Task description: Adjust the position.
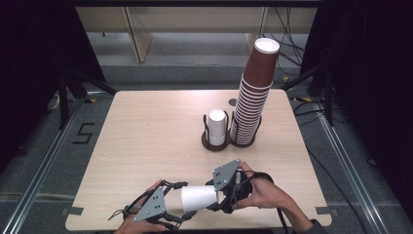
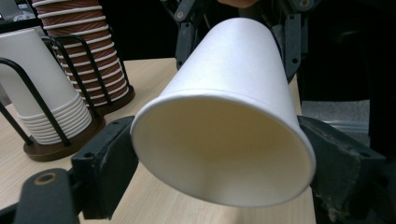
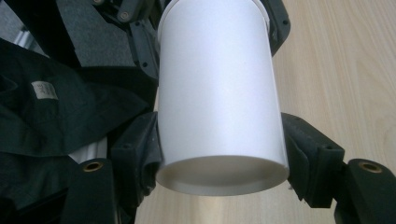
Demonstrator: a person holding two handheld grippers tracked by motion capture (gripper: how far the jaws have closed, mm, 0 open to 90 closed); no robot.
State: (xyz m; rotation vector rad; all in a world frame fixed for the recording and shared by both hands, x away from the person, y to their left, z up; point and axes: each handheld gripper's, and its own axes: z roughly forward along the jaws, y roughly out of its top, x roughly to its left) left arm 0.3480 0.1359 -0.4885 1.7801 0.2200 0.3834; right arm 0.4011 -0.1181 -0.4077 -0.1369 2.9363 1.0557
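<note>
Lower centre of the high view: a plain white paper cup (image 1: 198,198) lies on its side above the near edge of the pale wood-grain table (image 1: 146,141), held between the two hand-held tools. The left gripper (image 1: 176,201) has its black jaws closed on the cup's wide rim end; in the left gripper view the open mouth of the cup (image 2: 224,154) faces the camera, with a jaw pressed on either side of the rim. The right gripper (image 1: 218,195) clamps the narrower base end; in the right gripper view the cup (image 3: 219,93) runs up the frame with both padded jaws hard against its wall near the recessed bottom. Judgement: opposed grips at the two ends suggest either a hand-over or pulling nested cups apart; whether this is one cup or several I cannot tell. The light pinch on a thin wall risks denting it. A person's right hand (image 1: 263,192) wraps the right tool, cable trailing to the bottom edge. Farther back, centre-right of the high view, a dark round wire-caged holder (image 1: 215,141) carries a short stack of white paper cups (image 1: 217,127), upside down, probably where this cup belongs. Just beside it to the right, a tall stack of brown ribbed paper cups (image 1: 254,92) leans slightly.
</note>
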